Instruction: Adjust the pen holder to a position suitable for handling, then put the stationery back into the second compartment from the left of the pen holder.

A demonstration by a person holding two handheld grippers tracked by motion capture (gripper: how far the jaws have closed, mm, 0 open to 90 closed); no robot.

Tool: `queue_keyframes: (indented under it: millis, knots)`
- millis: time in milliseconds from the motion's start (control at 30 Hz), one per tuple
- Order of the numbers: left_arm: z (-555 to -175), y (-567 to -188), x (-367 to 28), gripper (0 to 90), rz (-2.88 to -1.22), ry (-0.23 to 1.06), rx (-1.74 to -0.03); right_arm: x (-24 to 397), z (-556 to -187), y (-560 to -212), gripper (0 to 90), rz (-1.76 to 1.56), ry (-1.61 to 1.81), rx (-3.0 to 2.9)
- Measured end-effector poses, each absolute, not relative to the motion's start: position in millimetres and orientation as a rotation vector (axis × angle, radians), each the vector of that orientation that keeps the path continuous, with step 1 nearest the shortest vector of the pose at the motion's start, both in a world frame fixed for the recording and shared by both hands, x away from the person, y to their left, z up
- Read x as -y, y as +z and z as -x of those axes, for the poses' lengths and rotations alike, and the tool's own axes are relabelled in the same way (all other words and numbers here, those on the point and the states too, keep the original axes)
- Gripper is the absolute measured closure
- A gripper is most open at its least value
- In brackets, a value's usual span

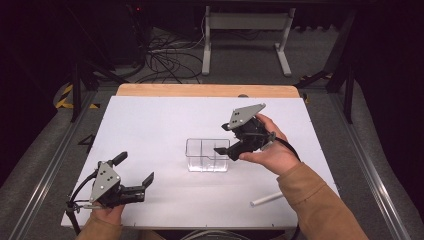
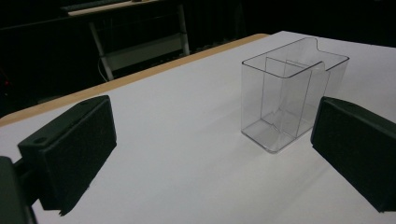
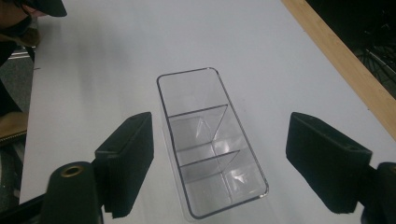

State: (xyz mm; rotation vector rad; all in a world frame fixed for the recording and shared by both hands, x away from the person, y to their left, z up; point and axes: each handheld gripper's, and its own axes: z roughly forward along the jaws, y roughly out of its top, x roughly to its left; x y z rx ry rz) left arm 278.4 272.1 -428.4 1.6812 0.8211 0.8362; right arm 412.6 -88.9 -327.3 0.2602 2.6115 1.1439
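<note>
The clear divided box (image 1: pixel 207 155) stands upright near the middle of the white worktop (image 1: pixel 150 125), nothing pinching it. The right claw (image 1: pixel 226 150) hangs just above its right end, jaws spread wide and empty. Best lift it straight clear without clipping the rim. The left claw (image 1: pixel 146 186), also spread, rests well apart

The high view looks down over the whole desk (image 1: pixel 165 120); both gripper views face the clear box (image 2: pixel 289 100) closely.
</note>
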Motion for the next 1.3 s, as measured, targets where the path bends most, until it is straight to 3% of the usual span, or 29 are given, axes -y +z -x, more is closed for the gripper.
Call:
queue_keyframes:
  millis: [767, 1300]
  knots:
    - [-277.9, -428.8, -271.9, 0.9, -1.677, 0.833, -0.826, 156.5, -399.2, -316.9, 22.5, -0.356, 1.192, -2.507]
    - [-278.0, -429.0, -270.7, 0.9, -1.684, 0.832, -0.825, 198.0, -390.2, -330.9, 22.4, -0.433, 1.140, -2.492]
